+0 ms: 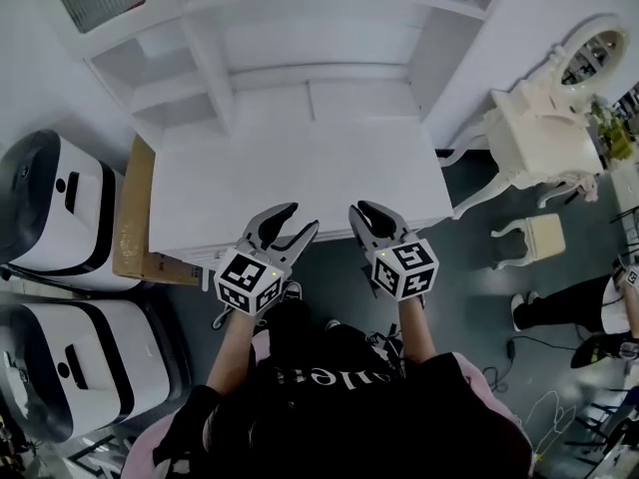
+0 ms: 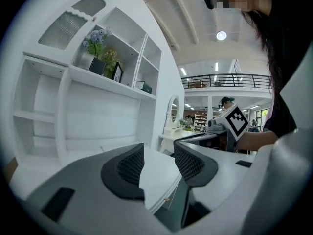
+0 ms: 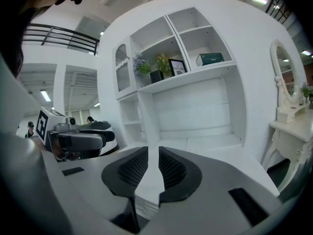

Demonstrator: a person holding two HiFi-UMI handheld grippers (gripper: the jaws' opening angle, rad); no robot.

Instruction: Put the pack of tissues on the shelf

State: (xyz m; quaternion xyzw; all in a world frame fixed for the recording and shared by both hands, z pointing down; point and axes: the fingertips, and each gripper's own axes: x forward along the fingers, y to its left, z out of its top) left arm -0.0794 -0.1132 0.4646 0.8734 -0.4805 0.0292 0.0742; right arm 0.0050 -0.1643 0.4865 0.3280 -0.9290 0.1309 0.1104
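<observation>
Green pack of tissues (image 3: 210, 58) sits on the top shelf (image 3: 195, 75); left gripper (image 1: 300, 218) gapes empty, right gripper (image 1: 367, 211) nearly closed, empty; reaching again could knock it off.

Green tissue pack (image 3: 210, 58): lying flat, long side forward, in upper right compartment of white shelf (image 3: 195, 77).

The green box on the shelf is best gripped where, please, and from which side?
Probably across its two ends, from the open front: the green box lies flat, long face outward, with bare shelf either side.
</observation>
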